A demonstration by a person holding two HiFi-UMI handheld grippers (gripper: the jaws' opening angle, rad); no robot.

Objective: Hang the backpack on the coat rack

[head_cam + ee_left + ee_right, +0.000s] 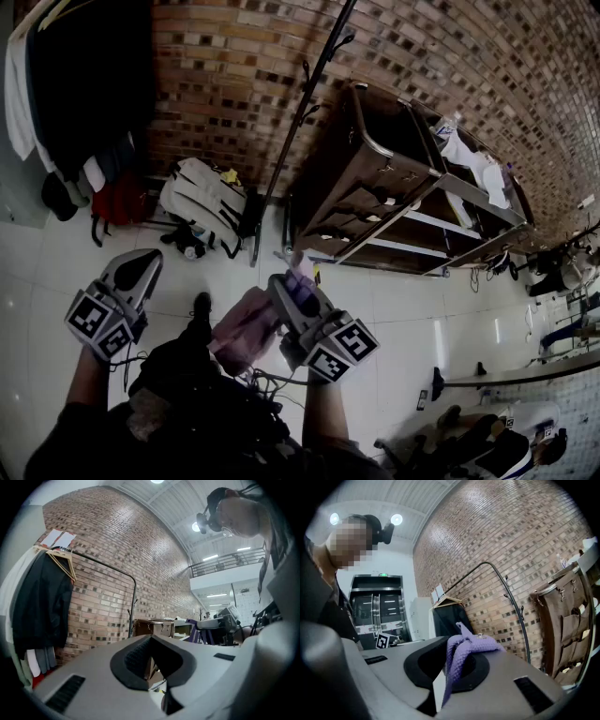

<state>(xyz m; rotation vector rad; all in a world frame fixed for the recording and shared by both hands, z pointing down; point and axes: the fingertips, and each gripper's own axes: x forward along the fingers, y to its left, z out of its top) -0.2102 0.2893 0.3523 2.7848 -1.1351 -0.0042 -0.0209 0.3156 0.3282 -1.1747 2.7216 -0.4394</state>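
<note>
My right gripper (298, 292) is shut on the purple top strap (474, 644) of a pink-purple backpack (242, 328), which hangs below it in front of the person's body. The strap loops out over the closed jaws of the right gripper (451, 667). The coat rack (298, 127), a thin black pole with small hooks, stands ahead against the brick wall and also shows in the right gripper view as a coat rack (520, 616). My left gripper (134, 278) is held level to the left, jaws together with nothing in them; in its own view the left gripper (151, 665) faces the wall.
A white backpack (200, 200) and a red bag (117, 202) lie on the floor by the pole's foot. Dark garments (84, 75) hang on a rail at upper left. A brown cart with shelves (375, 187) stands right of the pole. White tiled floor (422, 319) lies between.
</note>
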